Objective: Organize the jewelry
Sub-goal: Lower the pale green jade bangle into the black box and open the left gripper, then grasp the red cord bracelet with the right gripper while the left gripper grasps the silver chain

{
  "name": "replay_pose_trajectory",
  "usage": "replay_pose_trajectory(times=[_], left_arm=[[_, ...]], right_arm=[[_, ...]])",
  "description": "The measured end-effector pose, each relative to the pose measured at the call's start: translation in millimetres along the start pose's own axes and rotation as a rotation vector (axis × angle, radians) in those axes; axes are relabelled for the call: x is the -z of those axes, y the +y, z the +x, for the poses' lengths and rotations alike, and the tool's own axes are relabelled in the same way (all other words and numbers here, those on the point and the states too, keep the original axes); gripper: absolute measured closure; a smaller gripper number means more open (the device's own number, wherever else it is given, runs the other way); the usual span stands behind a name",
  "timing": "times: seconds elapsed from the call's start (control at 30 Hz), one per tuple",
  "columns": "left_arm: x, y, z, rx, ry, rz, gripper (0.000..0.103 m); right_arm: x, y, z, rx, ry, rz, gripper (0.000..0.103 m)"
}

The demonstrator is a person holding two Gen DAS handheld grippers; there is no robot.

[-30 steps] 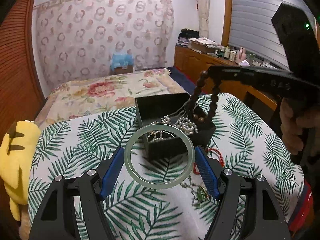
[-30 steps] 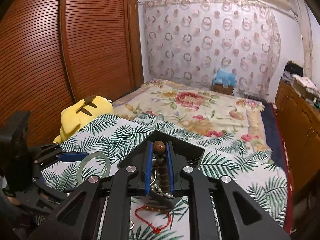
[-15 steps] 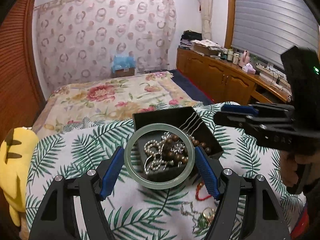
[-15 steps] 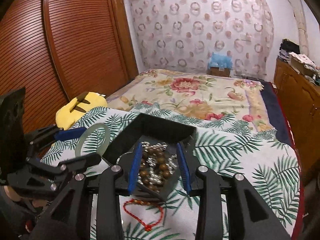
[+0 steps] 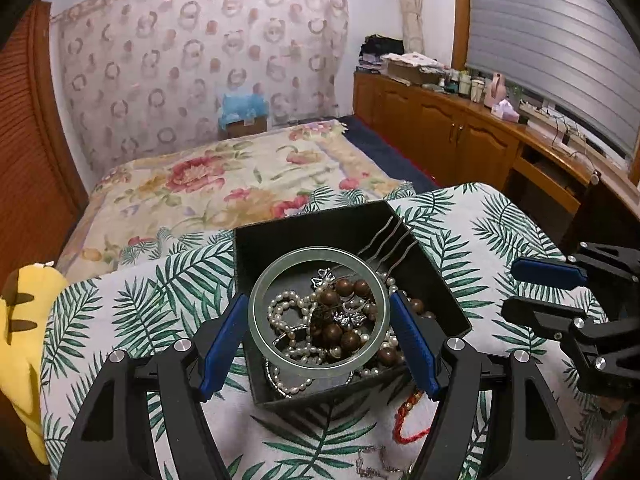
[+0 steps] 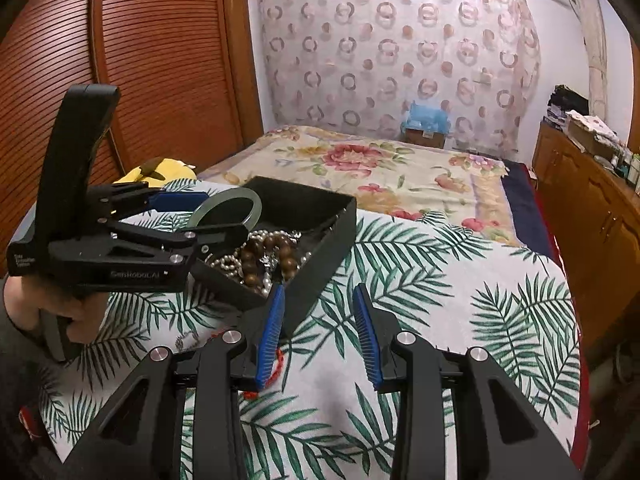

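My left gripper (image 5: 319, 322) is shut on a pale green jade bangle (image 5: 262, 294) and holds it flat just above the black jewelry box (image 5: 444, 300). The box holds a pearl strand (image 5: 286, 312), brown wooden beads (image 5: 344, 288), silver pieces and a metal hair fork (image 5: 386, 240). The bangle (image 6: 244, 200) and box (image 6: 320, 264) also show in the right wrist view. My right gripper (image 6: 320, 334) is open and empty, low over the leaf-print cloth just right of the box. It shows at the right of the left wrist view (image 5: 548, 280).
A red cord bracelet (image 5: 408, 428) and a silver chain (image 5: 376, 466) lie on the leaf-print cloth (image 5: 500, 240) in front of the box. A yellow plush toy (image 5: 20, 320) sits at the left edge. A floral bedspread (image 5: 224, 184) lies behind, wooden cabinets (image 5: 460, 140) at right.
My right gripper opened, dropped the brown bead bracelet into the box, and drew back to the right. My left gripper moved the bangle forward over the box.
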State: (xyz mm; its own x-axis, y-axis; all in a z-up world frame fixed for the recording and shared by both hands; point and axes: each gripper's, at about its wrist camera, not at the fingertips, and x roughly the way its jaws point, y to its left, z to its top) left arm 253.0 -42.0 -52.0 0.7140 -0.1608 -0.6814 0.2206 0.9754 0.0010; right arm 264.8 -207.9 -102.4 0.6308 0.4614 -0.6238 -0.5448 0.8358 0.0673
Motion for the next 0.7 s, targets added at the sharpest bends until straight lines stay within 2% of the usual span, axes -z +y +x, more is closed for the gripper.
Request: replay_pose_trajectory(times=[0.2, 0.27, 0.37, 0.67, 0.7], left_arm=[[-2, -5, -1, -0.013, -0.003, 0.012, 0.033], [-3, -5, -6, -0.016, -0.017, 0.014, 0.028], [-2, -5, -15, -0.003, -0.031, 0.01, 0.027], [18, -4, -51, 0.025, -0.058, 0.004, 0.027], [23, -4, -54, 0.027, -0.053, 0.003, 0.027]], right_arm=[[7, -3, -2, -0.011, 0.005, 0.009, 0.065], [11, 1, -4, -0.015, 0.01, 0.005, 0.065], [16, 6, -4, -0.02, 0.023, -0.003, 0.065], [37, 25, 12, -0.058, 0.112, -0.028, 0.065], [39, 27, 16, -0.059, 0.125, -0.031, 0.069]])
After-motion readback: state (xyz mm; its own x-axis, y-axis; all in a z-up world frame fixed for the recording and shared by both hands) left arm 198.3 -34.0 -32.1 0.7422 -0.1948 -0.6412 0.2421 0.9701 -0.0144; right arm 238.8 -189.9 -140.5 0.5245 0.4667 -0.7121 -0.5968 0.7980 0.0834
